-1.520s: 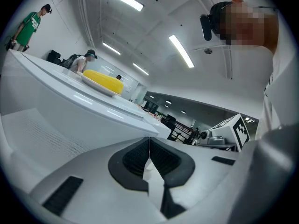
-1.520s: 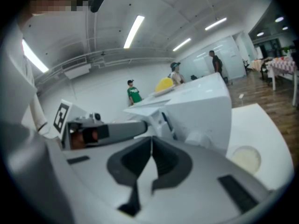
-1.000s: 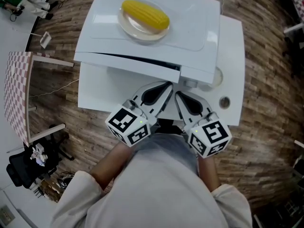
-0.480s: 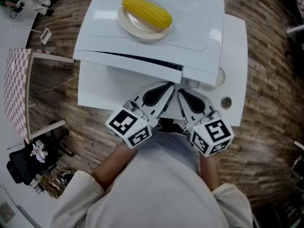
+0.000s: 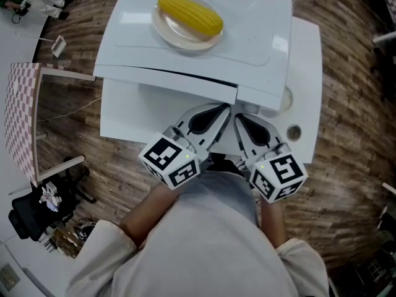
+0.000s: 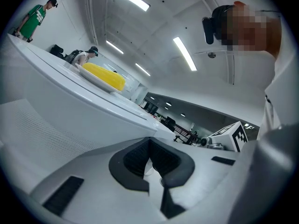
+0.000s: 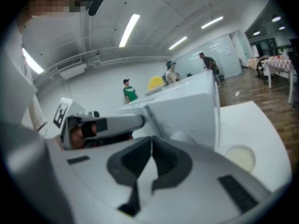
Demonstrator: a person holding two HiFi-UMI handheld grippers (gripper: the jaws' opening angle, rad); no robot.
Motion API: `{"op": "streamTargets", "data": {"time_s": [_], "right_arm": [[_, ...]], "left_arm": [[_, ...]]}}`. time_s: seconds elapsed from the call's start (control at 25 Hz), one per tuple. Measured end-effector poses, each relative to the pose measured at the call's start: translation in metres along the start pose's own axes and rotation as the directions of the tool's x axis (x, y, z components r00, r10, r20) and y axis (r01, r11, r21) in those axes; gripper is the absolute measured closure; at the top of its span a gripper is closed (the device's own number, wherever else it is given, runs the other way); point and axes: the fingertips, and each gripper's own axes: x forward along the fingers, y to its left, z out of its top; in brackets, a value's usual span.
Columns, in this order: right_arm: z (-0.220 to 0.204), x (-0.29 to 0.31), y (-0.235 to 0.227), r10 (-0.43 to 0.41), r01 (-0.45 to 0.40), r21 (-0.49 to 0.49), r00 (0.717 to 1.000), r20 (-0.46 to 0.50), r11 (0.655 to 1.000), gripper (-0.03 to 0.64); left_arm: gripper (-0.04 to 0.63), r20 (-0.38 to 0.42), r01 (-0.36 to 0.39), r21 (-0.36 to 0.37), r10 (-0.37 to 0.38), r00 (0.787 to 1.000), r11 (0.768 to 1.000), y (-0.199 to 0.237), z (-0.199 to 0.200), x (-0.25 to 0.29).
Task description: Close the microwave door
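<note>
A white microwave (image 5: 247, 36) stands on a white table (image 5: 304, 73). On top of it sits a plate (image 5: 176, 33) with a yellow corn cob (image 5: 189, 14). The microwave door (image 5: 164, 79) runs along the near front edge, with only a thin dark seam above it. My left gripper (image 5: 221, 109) and right gripper (image 5: 238, 116) are side by side, both shut and holding nothing, with their tips against the door's right end. In the left gripper view the door face (image 6: 70, 120) fills the left side, next to the shut left gripper (image 6: 149, 140). The right gripper (image 7: 151, 139) faces the microwave's corner (image 7: 187, 106).
The table has a round grommet hole (image 5: 292, 132) to the right of the grippers. A checkered table (image 5: 21, 122) and a black chair (image 5: 31, 212) stand on the wood floor at left. People (image 7: 128, 90) stand far off in the room.
The dark gap along the door's upper edge has narrowed to a thin seam. Both grippers have shifted slightly forward toward the microwave.
</note>
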Motion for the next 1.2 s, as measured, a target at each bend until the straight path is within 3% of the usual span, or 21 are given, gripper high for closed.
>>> {"op": "streamTargets", "data": {"time_s": [0.32, 0.52, 0.8, 1.0, 1.2], "right_arm": [[-0.001, -0.008, 0.000, -0.017, 0.017, 0.000, 1.000, 0.009, 1.000, 0.593], [0.001, -0.018, 0.000, -0.033, 0.033, -0.006, 0.999, 0.021, 0.999, 0.594], [0.015, -0.033, 0.004, -0.020, 0.025, -0.070, 0.997, 0.073, 0.997, 0.594], [0.020, -0.045, 0.007, -0.074, 0.089, -0.148, 0.991, 0.108, 0.985, 0.594], [0.021, -0.066, 0.014, -0.082, 0.102, -0.154, 0.987, 0.135, 0.983, 0.594]], "left_arm": [[0.577, 0.012, 0.022, -0.010, -0.022, 1.000, 1.000, 0.004, 0.004, 0.011], [0.577, 0.019, 0.012, -0.057, -0.011, 1.000, 0.998, 0.006, 0.003, 0.007], [0.577, 0.014, 0.031, -0.064, -0.030, 0.999, 0.997, -0.007, -0.003, -0.004], [0.577, -0.029, 0.027, 0.004, -0.027, 0.999, 1.000, -0.019, -0.016, -0.019], [0.577, -0.022, 0.046, -0.005, -0.046, 0.999, 0.999, -0.037, -0.019, -0.032]]}}
